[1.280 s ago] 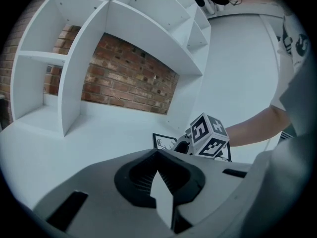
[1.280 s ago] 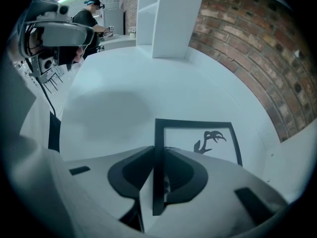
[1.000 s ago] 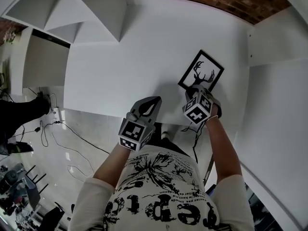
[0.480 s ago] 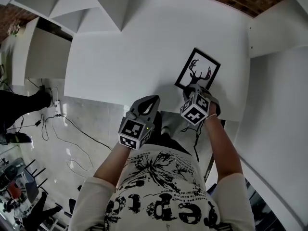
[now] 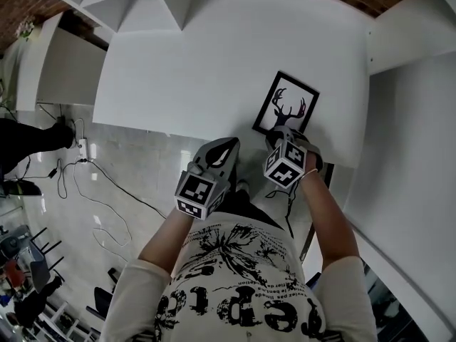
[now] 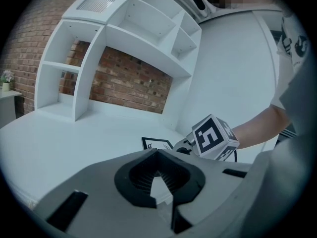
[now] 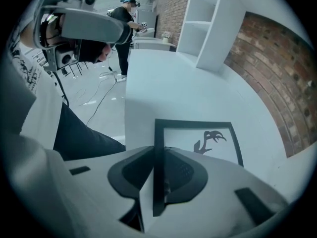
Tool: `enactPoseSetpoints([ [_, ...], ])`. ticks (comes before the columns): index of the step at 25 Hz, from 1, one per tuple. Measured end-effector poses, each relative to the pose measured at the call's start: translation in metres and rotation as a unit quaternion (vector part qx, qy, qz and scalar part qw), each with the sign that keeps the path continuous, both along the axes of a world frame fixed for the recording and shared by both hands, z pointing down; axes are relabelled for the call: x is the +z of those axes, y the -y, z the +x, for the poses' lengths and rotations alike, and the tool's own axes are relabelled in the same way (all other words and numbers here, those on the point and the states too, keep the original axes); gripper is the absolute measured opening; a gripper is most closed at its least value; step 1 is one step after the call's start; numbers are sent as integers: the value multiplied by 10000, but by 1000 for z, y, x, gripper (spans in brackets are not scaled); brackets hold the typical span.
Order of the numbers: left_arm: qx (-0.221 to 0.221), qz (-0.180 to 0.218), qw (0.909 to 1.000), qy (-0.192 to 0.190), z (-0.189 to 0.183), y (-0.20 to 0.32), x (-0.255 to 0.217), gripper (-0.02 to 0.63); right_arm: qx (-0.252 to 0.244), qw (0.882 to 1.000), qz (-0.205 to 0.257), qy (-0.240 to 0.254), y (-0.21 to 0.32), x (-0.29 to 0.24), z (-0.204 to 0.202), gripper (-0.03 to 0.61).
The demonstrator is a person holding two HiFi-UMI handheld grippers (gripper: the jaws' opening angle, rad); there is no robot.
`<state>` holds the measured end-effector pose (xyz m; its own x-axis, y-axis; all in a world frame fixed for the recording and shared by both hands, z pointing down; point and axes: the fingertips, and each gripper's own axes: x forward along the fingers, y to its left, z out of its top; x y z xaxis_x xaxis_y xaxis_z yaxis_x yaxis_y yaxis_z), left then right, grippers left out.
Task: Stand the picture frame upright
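Note:
A black picture frame (image 5: pixel 286 105) with a deer-head print lies flat on the white table (image 5: pixel 199 63), near its front edge. My right gripper (image 5: pixel 283 132) points steeply down and is shut on the frame's near edge. In the right gripper view the frame (image 7: pixel 198 138) runs edge-on between the jaws of my right gripper (image 7: pixel 158 182). My left gripper (image 5: pixel 226 147) is shut and holds nothing; it hangs just off the table's front edge, left of the frame. From the left gripper (image 6: pixel 157 177) I see the frame (image 6: pixel 156 144) and the right gripper's marker cube (image 6: pixel 213 137).
White shelving (image 5: pixel 142 6) stands at the table's back left against a brick wall (image 6: pixel 129 83). A white side panel (image 5: pixel 406 120) rises at the right. Cables (image 5: pixel 78 169) lie on the floor to the left. A person (image 7: pixel 124 14) stands far off.
The frame has slid toward the table's front edge with the right gripper on it. The left gripper has drawn back from over the table to just off its edge.

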<state>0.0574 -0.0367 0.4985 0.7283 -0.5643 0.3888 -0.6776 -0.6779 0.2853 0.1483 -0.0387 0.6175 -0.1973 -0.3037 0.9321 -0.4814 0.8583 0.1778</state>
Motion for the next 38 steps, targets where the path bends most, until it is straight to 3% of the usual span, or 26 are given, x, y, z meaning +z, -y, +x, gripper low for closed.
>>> enactPoseSetpoints([
  [11,-188,-10,9998,-106,-7,-42,8,8,-417,9991,-35,9,-59,0,-18,74],
  [23,-370,-938,9933,-564,-4,-74,47,8,-806,9967,-47,-32,-109,2,-26,74],
  [33,-409,-2038,9729,-1016,10,-77,91,19,-1060,9943,-89,114,-147,5,-35,74],
  [38,-216,-2798,9477,-1521,22,-78,106,197,-1158,9931,-88,147,-159,-2,-42,74],
])
